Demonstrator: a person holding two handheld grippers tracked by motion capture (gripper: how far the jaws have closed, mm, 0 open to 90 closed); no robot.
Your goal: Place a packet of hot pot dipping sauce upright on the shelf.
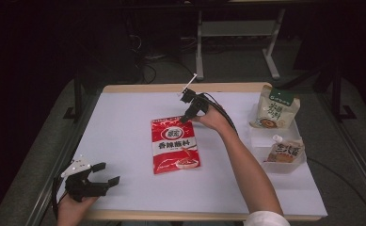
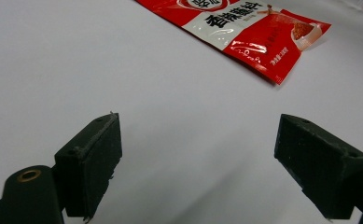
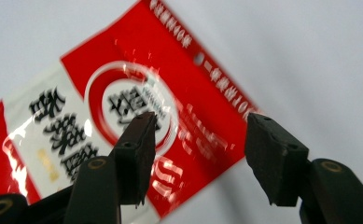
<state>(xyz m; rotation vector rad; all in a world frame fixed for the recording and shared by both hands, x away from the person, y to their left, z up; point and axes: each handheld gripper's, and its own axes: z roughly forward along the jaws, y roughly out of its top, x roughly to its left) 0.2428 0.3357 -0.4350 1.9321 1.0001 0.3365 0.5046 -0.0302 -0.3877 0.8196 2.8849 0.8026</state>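
A red and white sachet [image 1: 175,146] with black characters lies flat in the middle of the white table [image 1: 124,122]. My right gripper [image 1: 184,118] hovers at the sachet's far right corner, its jaws apart. In the right gripper view the sachet [image 3: 123,93] spreads beneath the right gripper [image 3: 198,135], and neither pad presses on it. My left gripper [image 1: 106,173] rests near the table's front left corner, open and empty. From the left gripper view, the left gripper [image 2: 198,140] frames bare table, with the sachet [image 2: 244,28] farther off.
At the table's right side, a white and green pouch [image 1: 275,108] stands in a clear tray [image 1: 264,137]. A tan spouted pouch [image 1: 284,151] lies in another tray just in front of it. Dark floor and metal frame legs surround the table.
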